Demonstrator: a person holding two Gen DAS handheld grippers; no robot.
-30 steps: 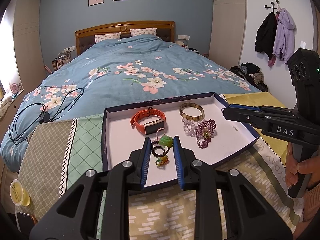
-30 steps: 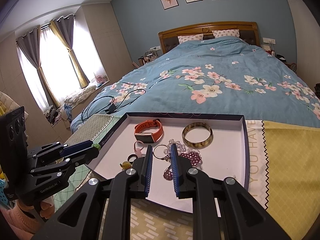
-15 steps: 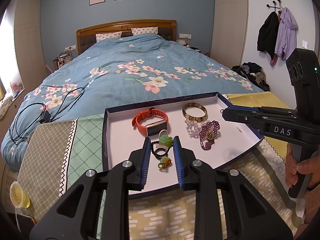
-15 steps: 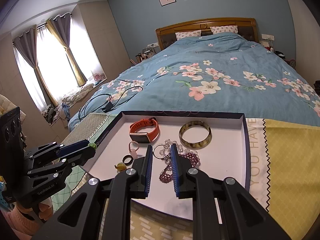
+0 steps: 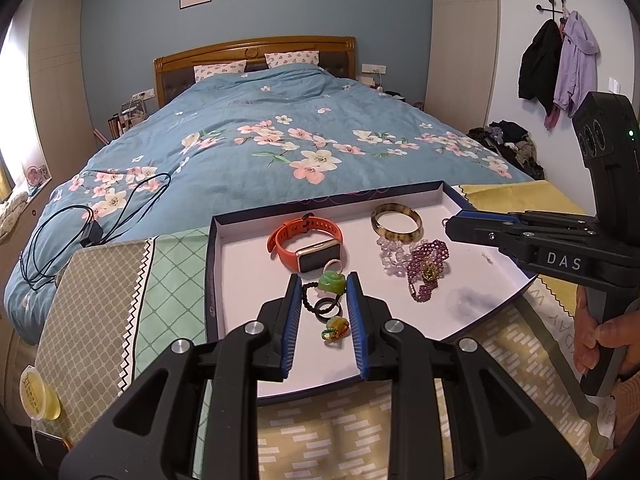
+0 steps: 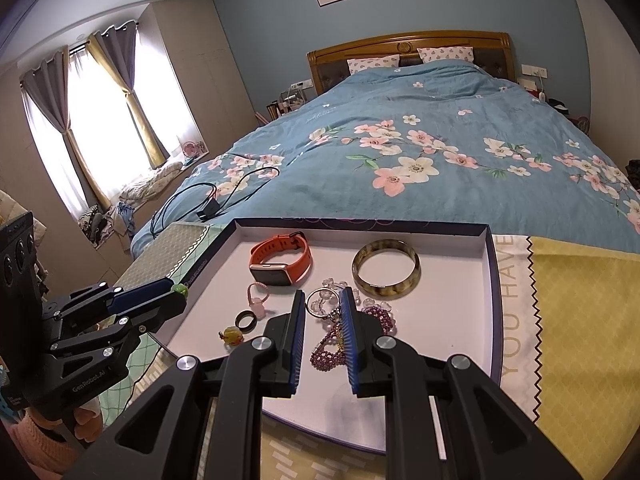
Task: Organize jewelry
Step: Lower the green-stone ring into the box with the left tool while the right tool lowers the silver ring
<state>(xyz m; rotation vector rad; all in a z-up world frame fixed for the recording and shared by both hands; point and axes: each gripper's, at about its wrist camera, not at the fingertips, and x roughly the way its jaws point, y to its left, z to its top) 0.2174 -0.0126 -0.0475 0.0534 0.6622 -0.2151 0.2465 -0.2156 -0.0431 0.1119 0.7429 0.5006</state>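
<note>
Jewelry sits in a shallow white tray [image 5: 248, 280] [image 6: 440, 320] on a patterned cloth [image 5: 160, 280] at the near end of the bed [image 5: 260, 140]. An orange watch [image 5: 304, 240] [image 6: 280, 258] lies at the far left of the tray, and a mottled bangle [image 5: 396, 220] [image 6: 386, 268] lies to its right. Just nearer than the bangle are a clear bead bracelet [image 5: 390, 250] and a purple bead bracelet [image 5: 426, 268] [image 6: 332, 348], touching each other. A black ring [image 5: 326, 306] [image 6: 245, 318] and a small yellow charm [image 5: 336, 326] [image 6: 232, 334] lie at the near left.

The left gripper [image 5: 324, 280] [image 6: 176, 294] is set narrow and pinches a green pendant [image 5: 332, 282] [image 6: 179, 289] at its tips. A black cord loop hangs from the pendant. From the right wrist view, the pendant is over the tray's left rim.

The right gripper [image 6: 323, 292] [image 5: 452, 226] hovers over the right part of the tray, its jaws also narrow. A silver ring [image 6: 320, 302] shows between its tips, above the purple beads. I cannot tell whether the pads press on it. A hand [image 5: 600, 340] grips this tool's handle at the right.
</note>
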